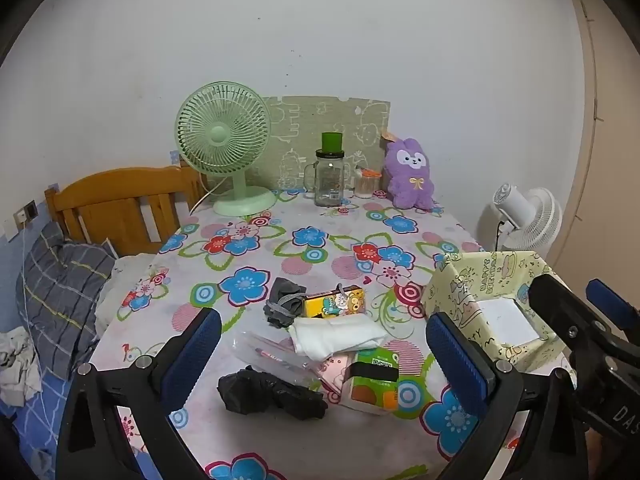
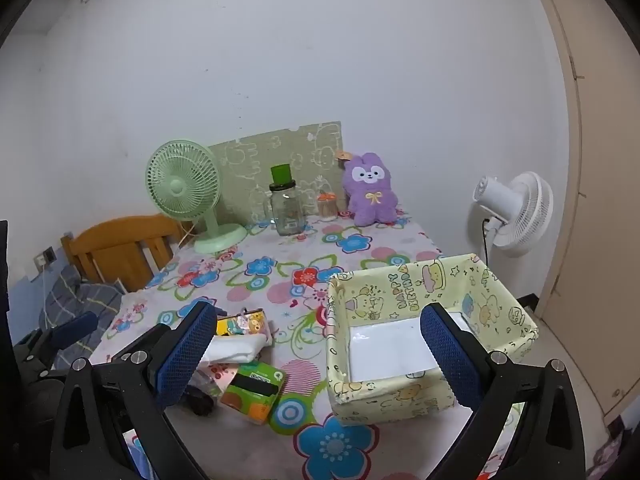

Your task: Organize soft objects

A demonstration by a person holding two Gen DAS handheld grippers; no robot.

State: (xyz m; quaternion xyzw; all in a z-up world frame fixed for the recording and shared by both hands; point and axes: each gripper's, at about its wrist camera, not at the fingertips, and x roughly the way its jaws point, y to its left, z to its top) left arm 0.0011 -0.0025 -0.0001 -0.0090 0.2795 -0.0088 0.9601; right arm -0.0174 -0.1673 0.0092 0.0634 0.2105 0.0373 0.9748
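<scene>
A pile lies mid-table on the flowered cloth: a grey cloth (image 1: 283,303), a yellow cartoon pouch (image 1: 335,301), a folded white cloth (image 1: 338,337), a clear plastic bag (image 1: 272,352), a crumpled black bag (image 1: 272,394) and a green tissue pack (image 1: 376,380). My left gripper (image 1: 324,356) is open above the pile, holding nothing. A yellow cartoon-print box (image 2: 424,328) with a white bottom stands at the right. My right gripper (image 2: 316,356) is open and empty, in front of the box. The pouch (image 2: 244,325), white cloth (image 2: 236,350) and tissue pack (image 2: 254,390) show at its left finger.
At the table's back stand a green fan (image 1: 224,144), a glass jar with a green lid (image 1: 330,174), a small jar (image 1: 367,184) and a purple plush rabbit (image 1: 410,172). A white fan (image 2: 512,212) stands off the right edge. A wooden bedhead (image 1: 120,204) and pillow are left.
</scene>
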